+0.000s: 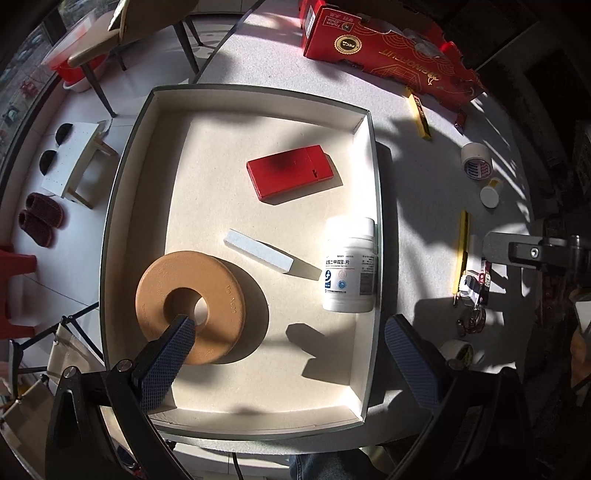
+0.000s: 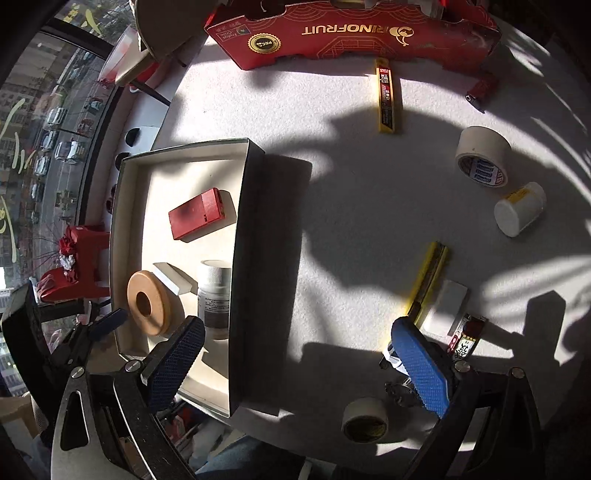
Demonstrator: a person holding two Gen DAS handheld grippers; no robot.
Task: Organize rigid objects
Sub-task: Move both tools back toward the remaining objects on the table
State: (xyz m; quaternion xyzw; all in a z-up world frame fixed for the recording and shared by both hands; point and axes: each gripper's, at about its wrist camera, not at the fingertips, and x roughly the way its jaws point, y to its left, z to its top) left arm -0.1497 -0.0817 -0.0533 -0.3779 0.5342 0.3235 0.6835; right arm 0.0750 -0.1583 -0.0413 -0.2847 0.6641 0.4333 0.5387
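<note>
A shallow white-lined box (image 1: 129,155) (image 2: 236,236) sits on the white table. In it lie a tan ring disc (image 1: 221,291) (image 2: 162,299), a white block (image 1: 258,251) (image 2: 173,278), a red flat case (image 1: 291,171) (image 2: 197,218) and a white pill bottle (image 1: 351,266) (image 2: 214,291). My left gripper (image 1: 290,328) is open and empty above the box's near end; its left finger overlaps the disc. My right gripper (image 2: 297,339) is open and empty above the table, right of the box.
Loose on the table: two yellow utility knives (image 2: 388,96) (image 2: 428,280), tape rolls (image 2: 484,155) (image 2: 365,419), a small white bottle (image 2: 521,208), a white eraser (image 2: 448,302), keys (image 2: 400,391). A red fruit carton (image 2: 351,33) stands at the back.
</note>
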